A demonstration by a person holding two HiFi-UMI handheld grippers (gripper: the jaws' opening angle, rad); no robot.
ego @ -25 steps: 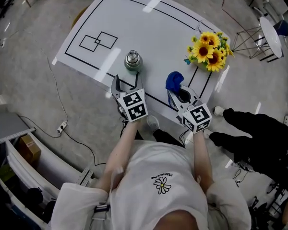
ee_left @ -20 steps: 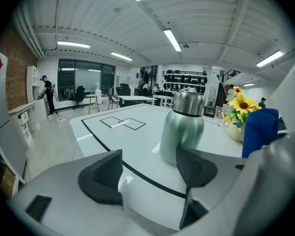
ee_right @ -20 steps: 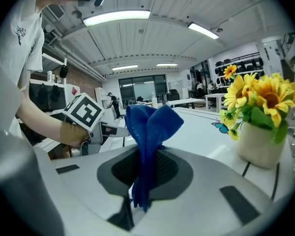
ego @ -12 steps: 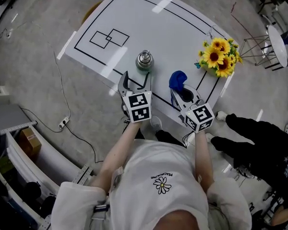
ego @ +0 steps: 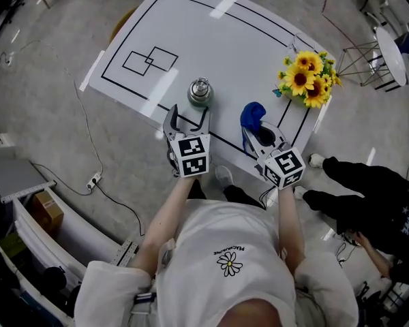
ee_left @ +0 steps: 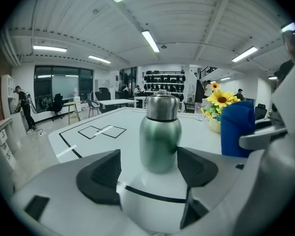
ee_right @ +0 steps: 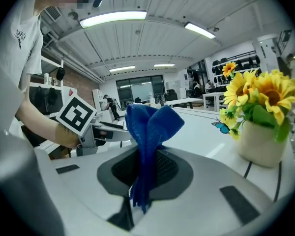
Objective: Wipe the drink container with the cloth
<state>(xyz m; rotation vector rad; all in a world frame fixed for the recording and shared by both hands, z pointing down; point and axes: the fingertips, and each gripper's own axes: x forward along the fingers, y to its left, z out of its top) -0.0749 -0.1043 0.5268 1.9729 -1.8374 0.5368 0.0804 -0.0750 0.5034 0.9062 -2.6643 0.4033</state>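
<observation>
A green metal flask with a silver cap [ego: 199, 91] [ee_left: 159, 133] stands upright on the white table [ego: 211, 46]. My left gripper [ego: 185, 118] [ee_left: 148, 168] is open just in front of the flask, its jaws apart and level with the flask's base, not touching it. To the right my right gripper [ego: 260, 129] [ee_right: 146, 173] is shut on a blue cloth [ego: 249, 114] [ee_right: 149, 132], which sticks up bunched from between the jaws. The cloth [ee_left: 237, 127] also shows at the right of the left gripper view.
A vase of sunflowers [ego: 305, 79] [ee_right: 258, 114] stands at the table's right edge. Black lines and two overlapping squares [ego: 148, 60] mark the tabletop. A person in black [ego: 375, 206] stands at the right. A cable [ego: 88, 142] runs over the floor at the left.
The view has shifted slightly. Both grippers stay in much the same place near the table's front edge, the left open before the flask, the right still holding the cloth.
</observation>
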